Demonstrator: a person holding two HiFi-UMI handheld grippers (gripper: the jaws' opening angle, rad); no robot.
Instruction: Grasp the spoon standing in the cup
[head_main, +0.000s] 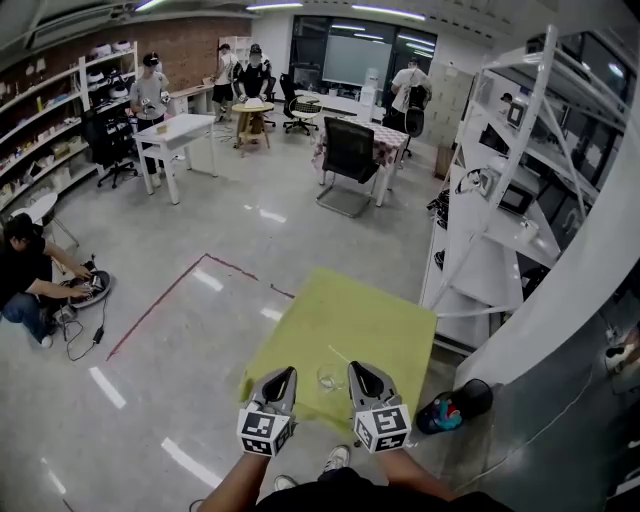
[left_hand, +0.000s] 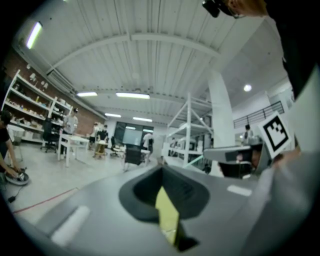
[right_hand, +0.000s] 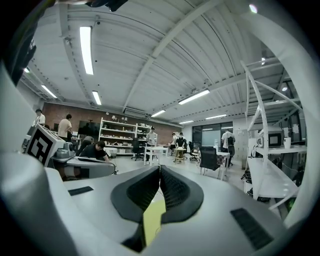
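Left hand-held gripper (head_main: 288, 373) and right hand-held gripper (head_main: 356, 368) both have their jaws closed on nothing, low over the yellow worktop (head_main: 380, 310); one clear cup (head_main: 328, 379) sits between their tips, seemingly slightly nearer the right; its one spoon (head_main: 340, 355), a faint thin line, appears to lean away from the person.

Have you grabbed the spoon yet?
Not yet. Done: nothing, as the spoon is in the glass cup on the yellow table. In hand: nothing. The left gripper and right gripper are shut and empty, one on each side of the cup. Left: open one, reach in and grasp the spoon.
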